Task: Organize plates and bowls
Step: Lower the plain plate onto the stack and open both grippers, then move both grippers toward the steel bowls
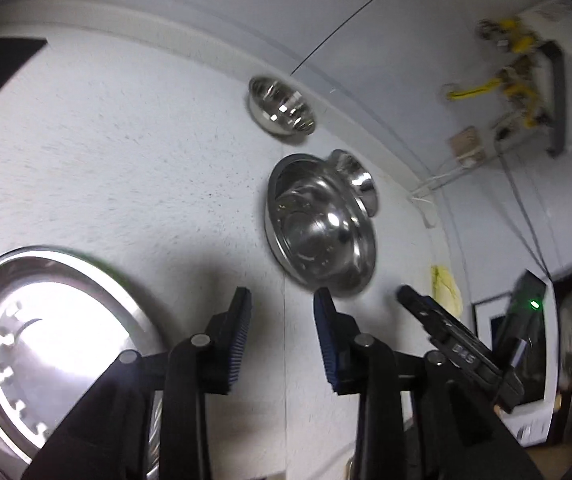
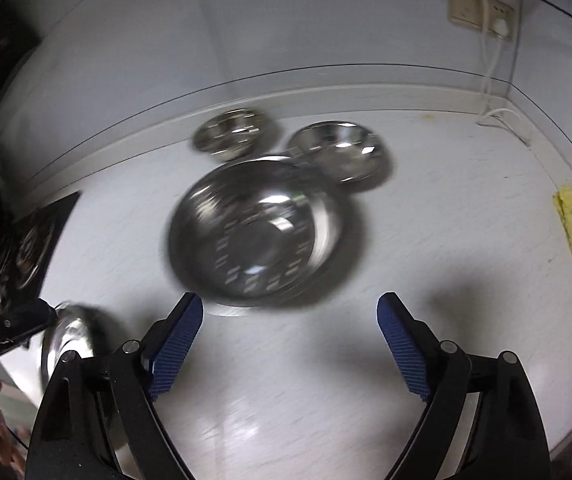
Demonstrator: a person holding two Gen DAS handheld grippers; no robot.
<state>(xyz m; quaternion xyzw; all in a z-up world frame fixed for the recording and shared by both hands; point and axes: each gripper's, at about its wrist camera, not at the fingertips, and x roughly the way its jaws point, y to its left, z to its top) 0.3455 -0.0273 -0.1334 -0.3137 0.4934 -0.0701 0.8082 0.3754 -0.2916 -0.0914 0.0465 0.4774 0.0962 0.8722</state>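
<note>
Both claws, left [image 1: 281, 300] and right [image 2: 290, 304], gape empty, tilted downward.

Large bowl [image 2: 261, 232], small bowls [image 2: 231, 134]: polished mirror-bright steel. Counter [image 2: 446, 240]: white, finely speckled, matt. Claw pads [image 2: 400, 344]: ribbed blue rubber.

Black linkage-arm left gripper [image 1: 281, 320] and right gripper [image 2: 290, 320], ribbed blue pads [image 2: 175, 350], silver pivot screws [image 2: 130, 346].

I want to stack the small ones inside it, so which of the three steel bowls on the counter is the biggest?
The large bowl nearest the open right gripper. The two small bowls sit behind it by the wall, each clearly narrower.
</note>
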